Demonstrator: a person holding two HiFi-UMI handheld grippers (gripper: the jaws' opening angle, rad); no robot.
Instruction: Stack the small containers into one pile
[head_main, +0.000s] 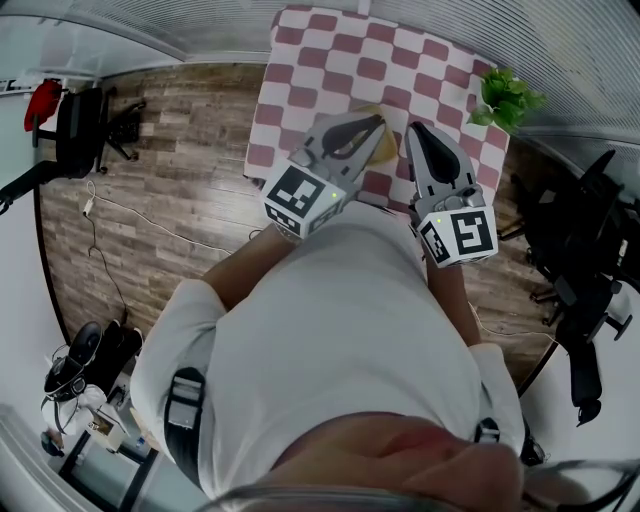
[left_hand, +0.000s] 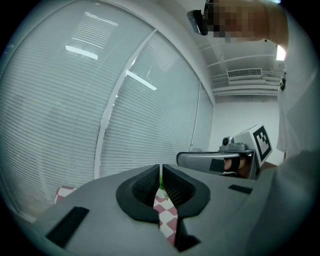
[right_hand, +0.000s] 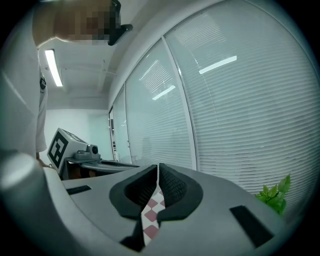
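Both grippers are held up in front of the person's chest, above a table with a red-and-white checked cloth (head_main: 330, 50). My left gripper (head_main: 376, 122) has its jaws closed to a thin slit with nothing between them, and the cloth shows through the slit (left_hand: 161, 176). My right gripper (head_main: 414, 128) is shut and empty too (right_hand: 158, 175). A pale yellow object (head_main: 384, 148) lies on the cloth between the two grippers, mostly hidden by them; I cannot tell what it is. No small containers show clearly in any view.
A green potted plant (head_main: 505, 97) stands at the table's far right corner and also shows in the right gripper view (right_hand: 275, 196). Black office chairs stand on the wooden floor at left (head_main: 80, 125) and right (head_main: 580, 270). Window blinds (left_hand: 100, 100) fill the background.
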